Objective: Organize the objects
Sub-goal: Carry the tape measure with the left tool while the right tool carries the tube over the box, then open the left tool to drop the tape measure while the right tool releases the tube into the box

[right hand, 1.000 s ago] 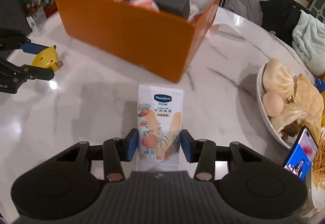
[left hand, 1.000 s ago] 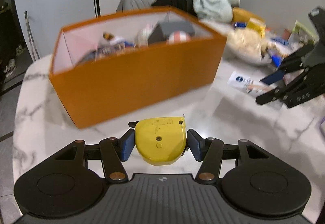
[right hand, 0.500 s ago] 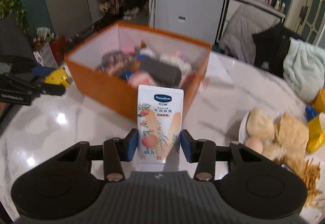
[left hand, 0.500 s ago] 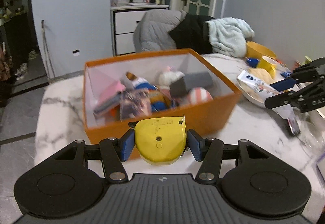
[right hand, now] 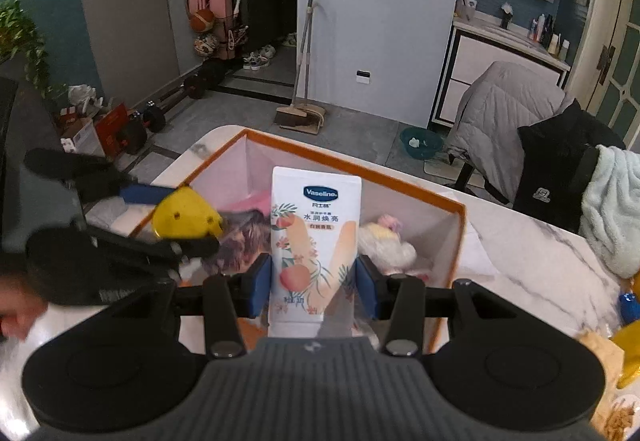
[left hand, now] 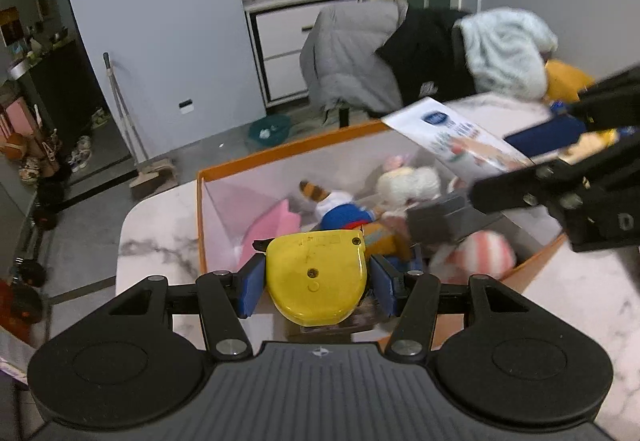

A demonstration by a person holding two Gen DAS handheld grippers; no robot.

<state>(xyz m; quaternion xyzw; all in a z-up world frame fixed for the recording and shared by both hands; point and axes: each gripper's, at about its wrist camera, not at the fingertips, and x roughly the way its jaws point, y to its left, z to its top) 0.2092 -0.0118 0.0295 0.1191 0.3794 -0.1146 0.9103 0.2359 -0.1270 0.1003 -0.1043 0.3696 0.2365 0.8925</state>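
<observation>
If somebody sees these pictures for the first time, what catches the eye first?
The orange box full of soft toys, mid-table. Above it, the left gripper holds a yellow tape measure, and the right gripper a white Vaseline tube.

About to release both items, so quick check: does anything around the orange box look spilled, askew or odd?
Nothing stands out. The orange box sits upright on the table, toys piled loosely inside. The left claw grips the yellow tape measure and the right claw the Vaseline tube, both over the box.

Yellow tape measure (left hand: pixel 318 279), orange box (right hand: pixel 448 201), white peach-patterned Vaseline tube (right hand: pixel 314 241), grey-veined white marble table (right hand: pixel 532 261)
</observation>
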